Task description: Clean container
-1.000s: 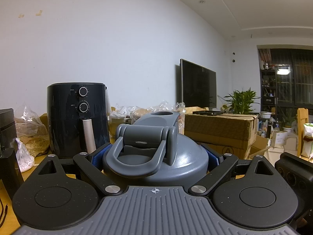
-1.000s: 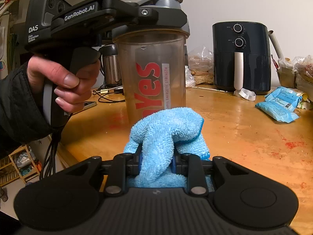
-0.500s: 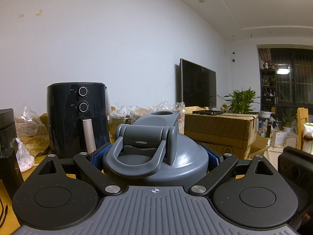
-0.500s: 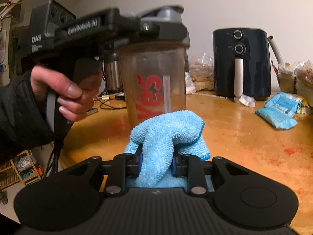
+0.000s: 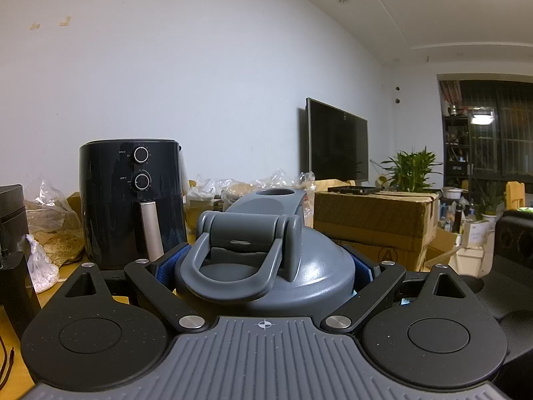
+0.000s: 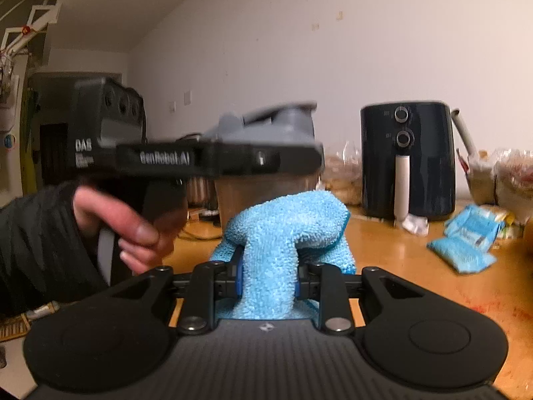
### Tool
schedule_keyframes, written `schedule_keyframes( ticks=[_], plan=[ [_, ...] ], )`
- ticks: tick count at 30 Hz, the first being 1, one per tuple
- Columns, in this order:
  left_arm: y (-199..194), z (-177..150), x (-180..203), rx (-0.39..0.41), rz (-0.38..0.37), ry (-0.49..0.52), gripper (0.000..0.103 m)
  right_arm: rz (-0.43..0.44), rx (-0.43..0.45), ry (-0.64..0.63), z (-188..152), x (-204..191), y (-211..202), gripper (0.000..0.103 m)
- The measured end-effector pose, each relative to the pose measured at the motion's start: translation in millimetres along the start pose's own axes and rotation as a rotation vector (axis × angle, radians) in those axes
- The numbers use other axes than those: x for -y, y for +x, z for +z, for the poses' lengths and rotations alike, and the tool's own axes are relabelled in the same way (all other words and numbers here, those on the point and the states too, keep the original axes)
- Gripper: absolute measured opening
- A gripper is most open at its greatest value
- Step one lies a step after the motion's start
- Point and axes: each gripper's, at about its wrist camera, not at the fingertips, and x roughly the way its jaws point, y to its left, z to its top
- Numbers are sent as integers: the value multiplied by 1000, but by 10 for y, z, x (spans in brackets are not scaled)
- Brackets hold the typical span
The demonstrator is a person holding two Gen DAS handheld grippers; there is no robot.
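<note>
In the right wrist view, the right claw [image 6: 268, 276] is nearly closed and pinches a blue cloth [image 6: 283, 233] between its two blue pads; the cloth bulges up and forward above the fingers. Just behind the cloth stands the container [image 6: 263, 196], a clear shaker bottle with a grey lid [image 6: 276, 126], on the wooden table [image 6: 416, 260] near its left edge. The left claw [image 6: 313, 161] grips the container at the rim under the lid, and a hand [image 6: 130, 230] in a dark sleeve holds its handle at the left. This part of the picture is blurred.

In the left wrist view, the left claw [image 5: 265, 266] is closed on the lid [image 5: 299, 266] from both sides, with its blue pads pressing on it.

Farther back on the table lie some blue packets [image 6: 466, 236] towards the right edge. At the far edge by the wall stands a black air fryer [image 6: 408, 156].
</note>
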Motion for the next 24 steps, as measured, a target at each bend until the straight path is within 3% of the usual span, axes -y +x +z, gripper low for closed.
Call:
schedule_keyframes(
  ticks=[8, 24],
  plan=[
    [-1, -7, 8, -3, 0, 6, 95, -8, 116, -3, 79, -38, -97, 24],
    [-15, -21, 29, 8, 11, 3, 95, -16, 146, 17, 55, -15, -123, 24]
  ],
)
